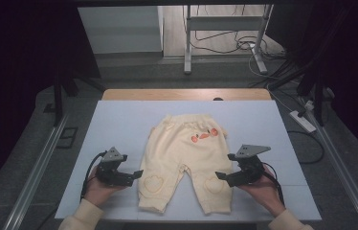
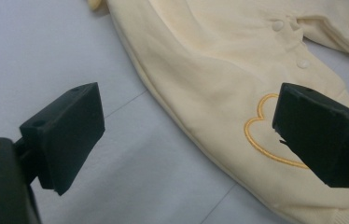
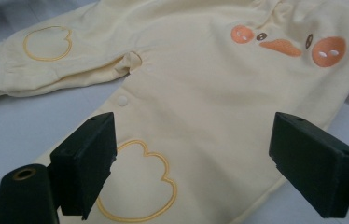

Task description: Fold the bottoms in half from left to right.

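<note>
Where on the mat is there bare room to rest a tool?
Free: the mat left of the pants, its far right side, and the strip beyond the waistband. Crowded: beside each pant leg, where the left tool and right tool sit.

Dim, dark-edged overview; soft, slightly blurred close-ups.

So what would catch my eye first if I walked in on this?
Probably the pale yellow baby trousers spread flat mid-table, with an orange duck face near the waistband and stitched hearts on the knees. Then the left gripper and right gripper, jaws wide open, flanking the legs.
</note>
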`<state>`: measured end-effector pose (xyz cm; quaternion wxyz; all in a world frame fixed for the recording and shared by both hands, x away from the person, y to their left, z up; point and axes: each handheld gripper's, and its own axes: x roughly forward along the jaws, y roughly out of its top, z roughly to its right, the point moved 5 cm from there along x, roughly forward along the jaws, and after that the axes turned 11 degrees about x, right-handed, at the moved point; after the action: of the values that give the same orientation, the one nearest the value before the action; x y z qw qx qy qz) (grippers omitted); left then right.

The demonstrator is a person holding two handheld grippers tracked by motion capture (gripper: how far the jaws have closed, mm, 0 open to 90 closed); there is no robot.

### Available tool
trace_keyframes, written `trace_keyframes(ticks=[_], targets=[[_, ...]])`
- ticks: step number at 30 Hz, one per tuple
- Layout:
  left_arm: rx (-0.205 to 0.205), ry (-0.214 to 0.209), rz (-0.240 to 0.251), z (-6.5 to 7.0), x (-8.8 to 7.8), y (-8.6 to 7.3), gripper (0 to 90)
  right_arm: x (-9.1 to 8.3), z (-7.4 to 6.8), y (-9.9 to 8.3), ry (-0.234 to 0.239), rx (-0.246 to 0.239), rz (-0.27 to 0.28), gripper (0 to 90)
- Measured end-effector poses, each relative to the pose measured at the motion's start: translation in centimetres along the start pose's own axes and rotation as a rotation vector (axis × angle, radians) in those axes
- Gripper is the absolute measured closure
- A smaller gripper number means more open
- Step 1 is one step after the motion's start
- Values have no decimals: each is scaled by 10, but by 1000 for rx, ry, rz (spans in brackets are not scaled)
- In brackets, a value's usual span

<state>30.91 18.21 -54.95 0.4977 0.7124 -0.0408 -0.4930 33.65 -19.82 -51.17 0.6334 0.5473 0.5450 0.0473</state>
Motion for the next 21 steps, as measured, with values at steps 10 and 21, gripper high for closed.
trace_keyframes(ticks=[10, 21], targets=[[2, -5, -5, 0, 4, 2, 89, 12, -16, 7, 34, -17, -7, 151], [16, 3, -19, -1, 5, 1, 92, 36, -41, 14, 85, -64, -37, 151]])
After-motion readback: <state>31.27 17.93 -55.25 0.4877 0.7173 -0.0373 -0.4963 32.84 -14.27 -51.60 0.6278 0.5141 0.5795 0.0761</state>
